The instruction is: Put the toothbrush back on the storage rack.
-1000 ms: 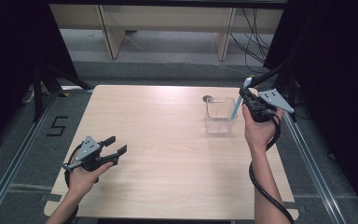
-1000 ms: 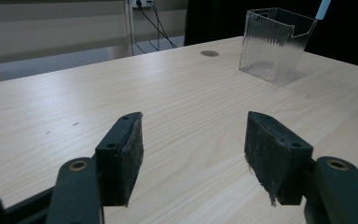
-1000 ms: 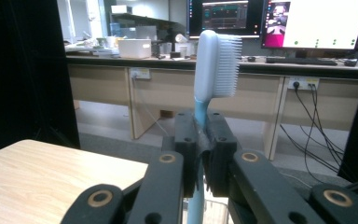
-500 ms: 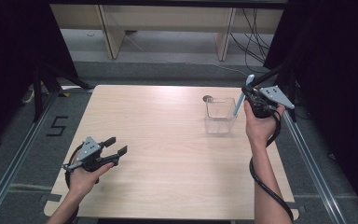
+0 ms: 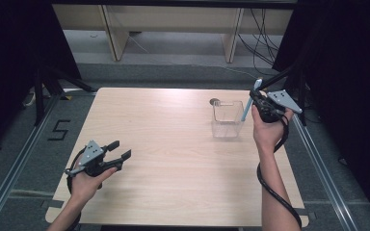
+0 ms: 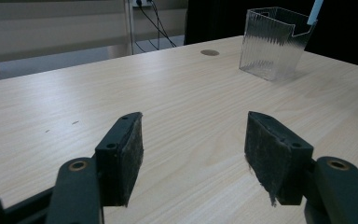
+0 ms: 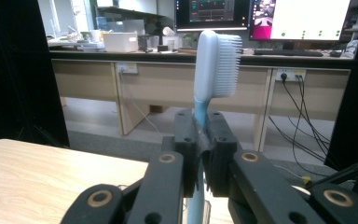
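Landmark: clear cup [image 5: 227, 119], upright on the table [image 5: 173, 159], toward its far right part.
Brush: toothbrush [image 7: 213, 74] clamped in the right gripper [image 7: 202, 140], head up, bristles facing right in the right gripper view; handle [image 5: 246, 109] runs down just right of the cup's rim, lower end at or inside the rim, cannot tell which.
Right gripper: clenched on the handle below the head, held just right of the cup and above it [image 5: 265, 107].
Left gripper: released, jaws wide with nothing between them [image 6: 193, 144]; well to the near left of the cup [image 5: 118, 150], low over the table.
Step (judged): standing the brush in the cup, or lifting it out.
Risk 1: handle tip catching the cup's wall; the cup looks light and nothing steadies it, so it could tip or slide.
Risk 2: letting go while the brush is tilted; a head-heavy brush may lever the cup over.
Risk 3: narrow grip on a thin handle; it could pivot between the pads.
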Demonstrator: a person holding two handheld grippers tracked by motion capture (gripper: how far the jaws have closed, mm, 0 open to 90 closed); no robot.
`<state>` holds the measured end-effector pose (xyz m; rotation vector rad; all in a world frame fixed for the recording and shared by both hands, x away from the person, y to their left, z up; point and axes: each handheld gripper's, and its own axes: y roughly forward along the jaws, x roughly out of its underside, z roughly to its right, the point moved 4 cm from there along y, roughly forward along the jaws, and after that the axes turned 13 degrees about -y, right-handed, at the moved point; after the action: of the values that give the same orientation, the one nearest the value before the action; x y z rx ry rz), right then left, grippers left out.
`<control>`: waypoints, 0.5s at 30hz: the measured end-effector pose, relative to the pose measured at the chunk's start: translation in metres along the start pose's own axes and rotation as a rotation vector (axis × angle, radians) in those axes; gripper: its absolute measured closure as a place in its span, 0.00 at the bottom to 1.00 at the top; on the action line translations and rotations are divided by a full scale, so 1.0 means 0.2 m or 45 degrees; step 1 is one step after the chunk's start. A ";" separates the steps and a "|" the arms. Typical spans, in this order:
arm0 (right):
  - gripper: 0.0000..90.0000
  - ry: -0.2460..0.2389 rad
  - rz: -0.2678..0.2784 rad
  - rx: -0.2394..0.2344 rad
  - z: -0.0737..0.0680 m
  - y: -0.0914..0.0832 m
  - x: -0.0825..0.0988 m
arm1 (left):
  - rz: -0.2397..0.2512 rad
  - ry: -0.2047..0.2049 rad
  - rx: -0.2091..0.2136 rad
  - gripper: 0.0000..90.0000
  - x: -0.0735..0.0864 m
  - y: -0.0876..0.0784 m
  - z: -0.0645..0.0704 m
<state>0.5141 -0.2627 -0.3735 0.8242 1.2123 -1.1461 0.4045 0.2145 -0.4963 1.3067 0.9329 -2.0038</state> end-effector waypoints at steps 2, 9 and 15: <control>0.95 0.006 -0.008 -0.005 0.00 0.00 0.01 | 0.002 -0.002 0.004 0.41 0.00 0.00 0.00; 0.95 0.006 -0.029 -0.005 0.00 0.01 0.05 | -0.015 0.000 -0.007 0.41 0.00 0.00 0.00; 0.95 -0.003 -0.057 -0.007 -0.01 0.02 0.08 | -0.013 0.000 -0.001 0.41 0.00 0.01 0.01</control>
<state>0.5165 -0.2635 -0.3904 0.7948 1.2369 -1.1792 0.4052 0.2124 -0.4957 1.3036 0.9421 -2.0109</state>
